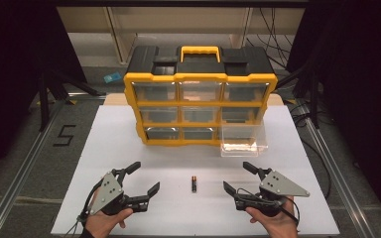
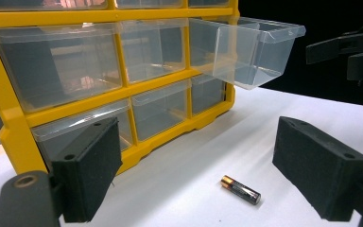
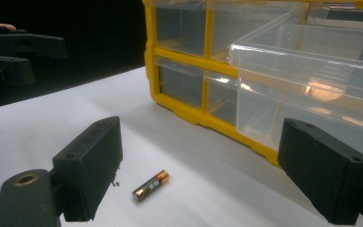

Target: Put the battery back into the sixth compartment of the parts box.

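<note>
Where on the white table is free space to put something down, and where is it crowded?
Free: the white table left of the yellow organizer, and the strip between it and the battery. Crowded: the right front, where the pulled-out clear drawer overhangs, and the near edge, between the open left gripper and right gripper.
</note>
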The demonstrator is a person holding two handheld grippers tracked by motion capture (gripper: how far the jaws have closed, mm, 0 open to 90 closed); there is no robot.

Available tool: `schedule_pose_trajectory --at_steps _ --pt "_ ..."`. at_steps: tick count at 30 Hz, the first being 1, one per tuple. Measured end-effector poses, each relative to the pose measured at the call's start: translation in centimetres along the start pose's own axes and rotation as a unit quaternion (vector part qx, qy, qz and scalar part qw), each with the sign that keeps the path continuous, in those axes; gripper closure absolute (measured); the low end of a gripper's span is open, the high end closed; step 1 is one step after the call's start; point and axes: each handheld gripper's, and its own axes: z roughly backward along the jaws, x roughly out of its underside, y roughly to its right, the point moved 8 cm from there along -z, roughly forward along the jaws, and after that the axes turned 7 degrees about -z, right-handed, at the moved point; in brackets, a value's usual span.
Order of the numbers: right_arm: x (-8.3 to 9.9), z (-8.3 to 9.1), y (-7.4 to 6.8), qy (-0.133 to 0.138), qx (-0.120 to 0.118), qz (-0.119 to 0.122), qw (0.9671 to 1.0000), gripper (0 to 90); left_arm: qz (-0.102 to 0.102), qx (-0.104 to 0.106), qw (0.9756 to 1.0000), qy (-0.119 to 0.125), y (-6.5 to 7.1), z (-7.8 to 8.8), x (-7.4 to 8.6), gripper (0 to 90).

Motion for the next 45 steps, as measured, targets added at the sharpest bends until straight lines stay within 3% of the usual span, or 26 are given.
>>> schedule_pose_trajectory --at_steps 19,24,28,29,34,40,45 --pt "0.1 -0.3 -0.3 -0.012 -0.005 0.004 0.9999 16.0 0.000 -0.001 1.0000 -0.001 0.0 0.0 0.0 15.6" --pt "0.2 -0.5 -0.5 -0.035 0.001 0.014 0.9993 18.4 0.000 -0.001 1.0000 0.000 0.0 0.0 0.0 15.6" --pt "0.3 -0.6 -0.9 -0.047 -0.007 0.019 0.9987 19.7 0.001 -0.001 1.0000 0.000 0.0 0.0 0.0 15.6" --pt "0.2 -0.9 -0.9 -0.045 -0.006 0.033 0.9984 19.4 0.001 -0.001 1.0000 -0.001 0.0 0.0 0.1 15.6" --pt "0.2 -1.5 -1.0 -0.062 -0.005 0.032 0.9975 18.4 -0.001 -0.002 1.0000 -0.002 0.0 0.0 0.1 15.6" --pt "0.4 -2.5 -1.2 -0.093 -0.014 0.040 0.9948 18.1 -0.001 -0.002 1.0000 -0.003 0.0 -0.1 0.1 15.6" --pt "0.9 -3.3 -1.6 -0.129 -0.028 0.044 0.9903 20.6 0.002 -0.002 1.0000 -0.002 0.0 0.0 0.1 15.6"
